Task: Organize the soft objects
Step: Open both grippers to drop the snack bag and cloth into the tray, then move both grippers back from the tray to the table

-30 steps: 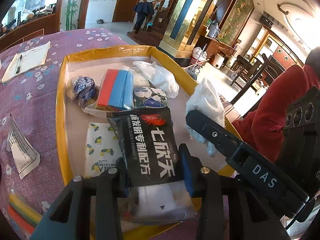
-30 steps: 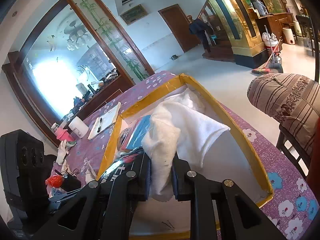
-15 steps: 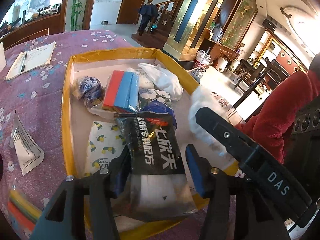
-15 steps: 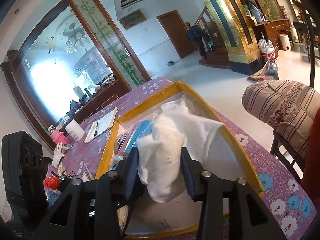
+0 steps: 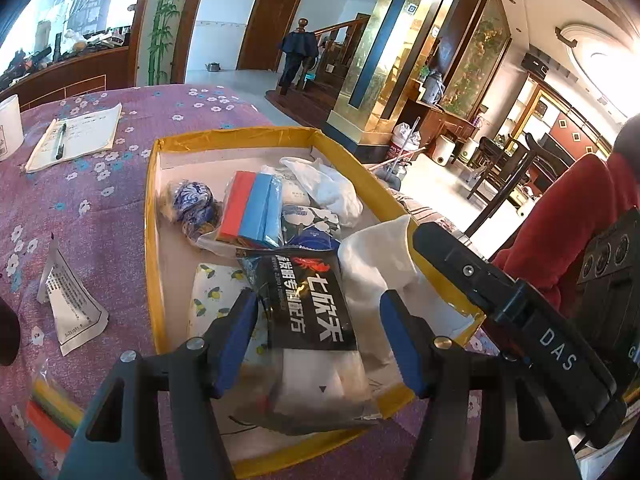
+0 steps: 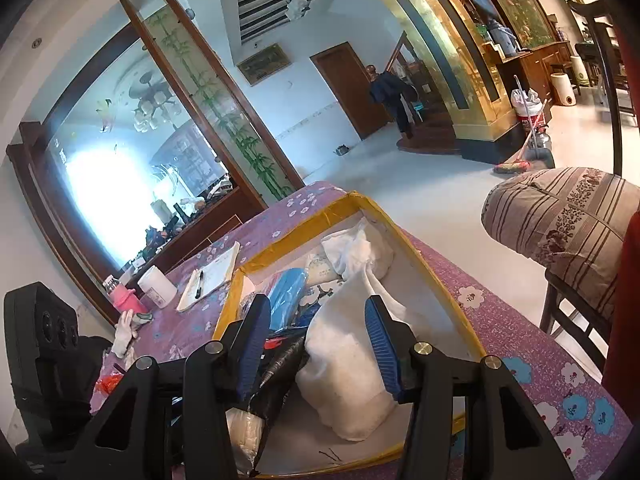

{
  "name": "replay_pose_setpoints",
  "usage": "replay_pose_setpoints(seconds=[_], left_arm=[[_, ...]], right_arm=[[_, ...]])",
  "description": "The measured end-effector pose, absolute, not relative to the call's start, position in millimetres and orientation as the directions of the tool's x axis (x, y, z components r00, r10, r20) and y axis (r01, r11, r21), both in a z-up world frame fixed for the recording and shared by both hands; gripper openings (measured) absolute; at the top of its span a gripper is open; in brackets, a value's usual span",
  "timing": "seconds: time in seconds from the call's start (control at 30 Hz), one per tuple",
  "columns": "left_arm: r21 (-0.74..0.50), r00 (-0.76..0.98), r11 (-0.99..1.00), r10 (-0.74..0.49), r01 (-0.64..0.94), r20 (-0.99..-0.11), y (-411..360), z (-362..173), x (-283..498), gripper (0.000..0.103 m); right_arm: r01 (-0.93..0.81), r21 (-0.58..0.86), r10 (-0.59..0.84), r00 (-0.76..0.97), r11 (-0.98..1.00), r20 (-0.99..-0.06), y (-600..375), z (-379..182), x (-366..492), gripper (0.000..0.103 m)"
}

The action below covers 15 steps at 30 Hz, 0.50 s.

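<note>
The left gripper (image 5: 318, 308) has its fingers (image 5: 236, 336) spread wide on either side of a black packet (image 5: 316, 300) printed with white characters, and neither blue pad touches it; the packet lies inside the yellow-rimmed tray (image 5: 150, 240) with its clear lower end hanging over the near rim. The right gripper (image 6: 316, 320) likewise has its fingers (image 6: 380, 340) parted, with gaps to either side of a white cloth (image 6: 344, 380) that rests slumped on the tray's white floor against the near right corner. In the left wrist view that same cloth (image 5: 380, 264) sits just right of the black packet, touching it. Left of the packet lies a white pack with a lemon print (image 5: 212, 300), partly under it. Further in, a bundle of red and blue sponges (image 5: 254, 208) in clear wrap lies near the middle, a blue-and-white patterned ball (image 5: 192, 204) is just beside it on the left, and a loose white bag (image 5: 324, 188) is crumpled toward the far right wall. The tray stands on a counter (image 5: 92, 208) covered in purple flowered cloth. Outside the tray, to the left, a folded paper slip (image 5: 70, 304) lies flat, a notepad with a pen (image 5: 74, 136) sits well beyond it, and a pack of coloured strips (image 5: 48, 408) shows at the near edge.
</note>
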State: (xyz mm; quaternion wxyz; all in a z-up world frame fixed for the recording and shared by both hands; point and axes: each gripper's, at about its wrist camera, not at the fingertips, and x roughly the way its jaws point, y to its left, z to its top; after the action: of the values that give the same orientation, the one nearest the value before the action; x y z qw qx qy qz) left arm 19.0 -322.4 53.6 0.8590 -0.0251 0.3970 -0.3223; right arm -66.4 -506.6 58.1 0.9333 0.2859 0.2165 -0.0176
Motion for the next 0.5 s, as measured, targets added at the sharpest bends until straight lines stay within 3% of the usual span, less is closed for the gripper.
replay_pose_setpoints(seconds=[0.5], left_arm=[[-0.236, 0.554, 0.844, -0.502, 0.483, -0.664, -293, 77, 3, 0.063]], right_arm=[[0.177, 0.482, 0.029, 0.92, 0.858, -0.39, -505, 62, -76, 0.053]])
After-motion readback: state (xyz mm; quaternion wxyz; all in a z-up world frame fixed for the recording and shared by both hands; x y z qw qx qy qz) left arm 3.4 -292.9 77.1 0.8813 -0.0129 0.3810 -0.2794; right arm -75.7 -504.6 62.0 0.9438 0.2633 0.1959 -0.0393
